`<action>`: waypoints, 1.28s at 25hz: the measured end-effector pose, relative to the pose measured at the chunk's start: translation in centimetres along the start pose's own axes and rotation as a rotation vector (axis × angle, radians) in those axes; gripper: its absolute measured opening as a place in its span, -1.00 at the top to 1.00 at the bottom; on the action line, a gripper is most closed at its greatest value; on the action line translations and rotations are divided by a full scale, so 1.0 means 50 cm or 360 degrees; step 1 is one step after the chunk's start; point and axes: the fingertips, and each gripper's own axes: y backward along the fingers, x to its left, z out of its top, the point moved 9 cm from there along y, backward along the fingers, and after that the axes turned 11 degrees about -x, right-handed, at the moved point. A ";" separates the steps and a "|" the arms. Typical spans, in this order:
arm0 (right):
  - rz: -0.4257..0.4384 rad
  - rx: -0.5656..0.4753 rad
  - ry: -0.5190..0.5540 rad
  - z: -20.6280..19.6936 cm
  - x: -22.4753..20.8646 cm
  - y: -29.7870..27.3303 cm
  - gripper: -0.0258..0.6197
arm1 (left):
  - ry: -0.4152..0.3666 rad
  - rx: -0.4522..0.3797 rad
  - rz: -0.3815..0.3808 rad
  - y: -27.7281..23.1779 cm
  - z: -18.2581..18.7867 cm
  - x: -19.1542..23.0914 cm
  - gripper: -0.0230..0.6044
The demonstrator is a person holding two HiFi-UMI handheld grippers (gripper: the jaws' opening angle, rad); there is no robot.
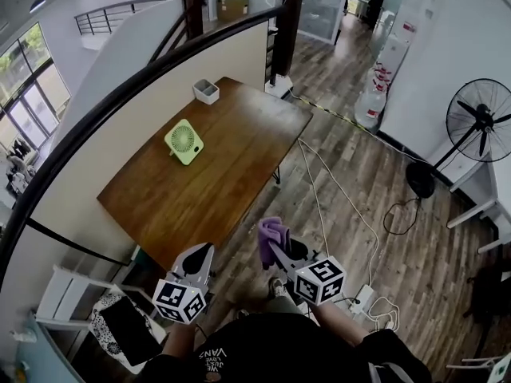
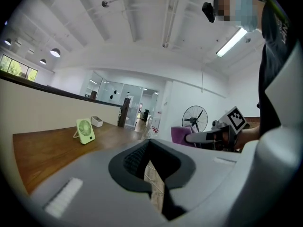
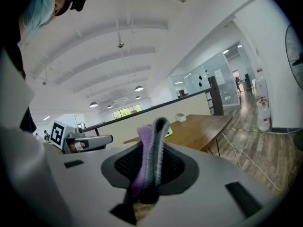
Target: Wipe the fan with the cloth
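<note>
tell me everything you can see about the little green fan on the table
The green fan is a small pale-green desk fan, plastic by its look: a square housing with rounded corners and a round slatted grille. A thin leg behind props it, leaning slightly back. It stands on the brown wooden table, near the wall side, apart from the white container. Only the table touches it. Whether it runs cannot be told.

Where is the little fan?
Find the long wooden table. On it, near a white box, stands the fan. It is small, square and light green, unlike the big black fan on the floor.
</note>
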 end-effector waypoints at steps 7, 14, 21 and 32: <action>0.0145 0.0043 0.0027 0.045 -0.123 -0.053 0.63 | -0.0017 -0.0029 0.0132 -0.110 0.001 -0.017 0.89; 0.0308 0.0085 0.0022 0.077 -0.235 -0.104 0.63 | -0.0011 -0.0040 0.0291 -0.197 -0.018 -0.041 0.89; 0.0436 0.0156 0.0003 0.084 -0.314 -0.155 0.63 | 0.0045 -0.0043 0.0454 -0.240 -0.049 -0.062 0.89; 0.0552 0.0223 -0.0015 0.087 -0.332 -0.310 0.63 | 0.0070 -0.0044 0.0653 -0.266 -0.039 0.059 0.89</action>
